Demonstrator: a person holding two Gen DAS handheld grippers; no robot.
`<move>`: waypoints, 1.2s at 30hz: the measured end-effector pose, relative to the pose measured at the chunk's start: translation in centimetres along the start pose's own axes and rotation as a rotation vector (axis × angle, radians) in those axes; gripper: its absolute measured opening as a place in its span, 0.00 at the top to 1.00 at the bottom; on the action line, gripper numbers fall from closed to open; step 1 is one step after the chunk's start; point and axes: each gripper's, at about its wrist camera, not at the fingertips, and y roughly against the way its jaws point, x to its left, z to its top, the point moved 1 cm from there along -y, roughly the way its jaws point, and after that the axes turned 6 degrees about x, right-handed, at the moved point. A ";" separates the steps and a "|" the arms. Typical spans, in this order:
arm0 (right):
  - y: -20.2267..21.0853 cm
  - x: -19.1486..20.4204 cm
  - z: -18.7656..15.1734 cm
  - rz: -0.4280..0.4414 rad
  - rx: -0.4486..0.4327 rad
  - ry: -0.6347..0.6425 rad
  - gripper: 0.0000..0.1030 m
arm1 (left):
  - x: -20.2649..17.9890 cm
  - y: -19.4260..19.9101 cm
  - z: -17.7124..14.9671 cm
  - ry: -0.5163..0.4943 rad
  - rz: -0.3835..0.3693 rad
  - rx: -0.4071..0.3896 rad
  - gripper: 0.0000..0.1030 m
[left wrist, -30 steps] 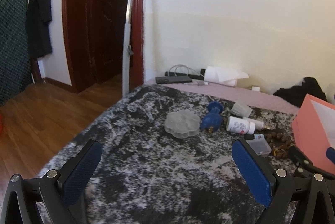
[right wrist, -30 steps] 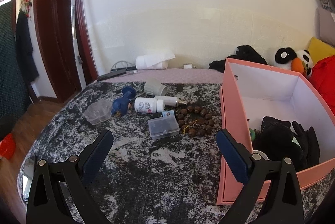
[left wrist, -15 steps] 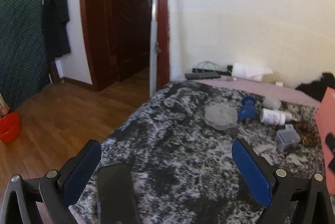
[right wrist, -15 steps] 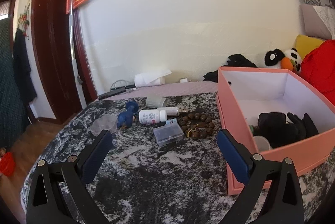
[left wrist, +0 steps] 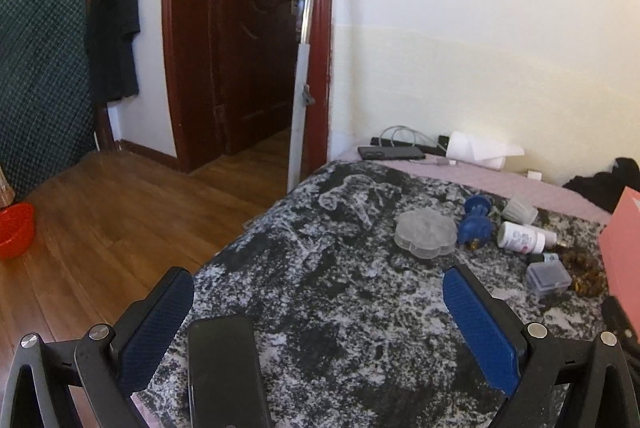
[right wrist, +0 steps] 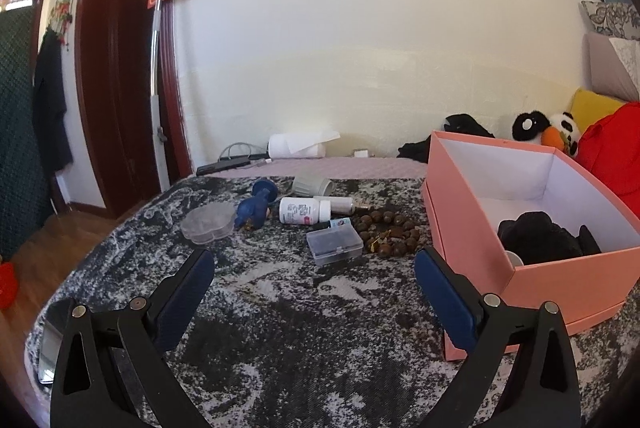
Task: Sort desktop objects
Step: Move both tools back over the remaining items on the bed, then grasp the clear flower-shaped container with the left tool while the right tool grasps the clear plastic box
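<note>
Both grippers hover over a surface draped in a black-and-white mottled cloth (right wrist: 320,328), and neither holds anything. The left gripper (left wrist: 318,312) has its blue-padded fingers (left wrist: 476,332) spread wide; a black phone (left wrist: 222,368) lies flat on the cloth between them, close to the left pad, at the near edge. The right gripper (right wrist: 314,288) has its fingers (right wrist: 444,300) spread wide too, with bare cloth between them.

The clutter sits in a group further back. A clear flower-shaped case (right wrist: 208,224) lies leftmost, with a blue figurine (right wrist: 254,212) just beside it on the right. Next comes a white pill bottle (right wrist: 304,210) on its side, and behind it a small frosted cup (right wrist: 312,184), also tipped over. A slim grey vial (right wrist: 340,204) lies just right of the bottle's cap. A clear plastic box (right wrist: 334,246) rests nearer the camera, touching a wooden bead bracelet (right wrist: 388,232) on its right.

A pink box (right wrist: 460,224) stands open at the right edge, just beside the bracelet, with black gloves (right wrist: 540,236) inside and something small and white (right wrist: 514,258) under them that I cannot identify. In the left view the same group lies ahead and to the right, well apart from the phone.
</note>
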 end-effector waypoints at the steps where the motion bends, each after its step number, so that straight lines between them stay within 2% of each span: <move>1: 0.1 -0.1 0.1 0.000 -0.003 -0.003 0.01 | -0.2 -0.1 0.0 -0.003 0.000 0.003 0.00; 11: 0.3 -2.2 0.8 0.009 -0.004 -0.044 0.01 | -2.6 -0.3 0.1 -0.019 -0.015 -0.011 0.00; 17: -0.6 -3.4 1.5 0.031 0.025 -0.038 0.01 | -5.2 -3.2 -0.9 -0.080 -0.025 0.040 0.00; 20: -2.4 -3.9 1.5 0.051 0.084 -0.012 0.01 | -6.3 -4.6 -1.3 -0.116 -0.029 0.066 0.00; 24: -5.1 -4.8 1.4 0.006 0.143 0.014 0.01 | -6.7 -6.5 -1.2 -0.119 -0.038 0.109 0.00; 26: -5.7 -4.8 1.4 -0.034 0.133 0.048 0.01 | -6.6 -7.3 -1.0 -0.109 -0.043 0.131 0.00; 27: -6.0 -4.7 1.5 -0.026 0.136 0.065 0.01 | -6.6 -7.7 -0.9 -0.106 -0.038 0.139 0.00; 29: -6.6 -4.3 1.7 -0.019 0.140 0.100 0.07 | -6.6 -8.3 -0.8 -0.098 -0.027 0.147 0.00; 31: -6.8 -3.8 1.8 -0.070 0.127 0.131 0.07 | -6.7 -8.6 -0.9 -0.084 -0.032 0.152 0.00; 36: -8.6 -2.1 2.5 0.052 0.177 0.131 0.07 | -7.2 -9.2 -0.9 -0.047 -0.070 0.180 0.00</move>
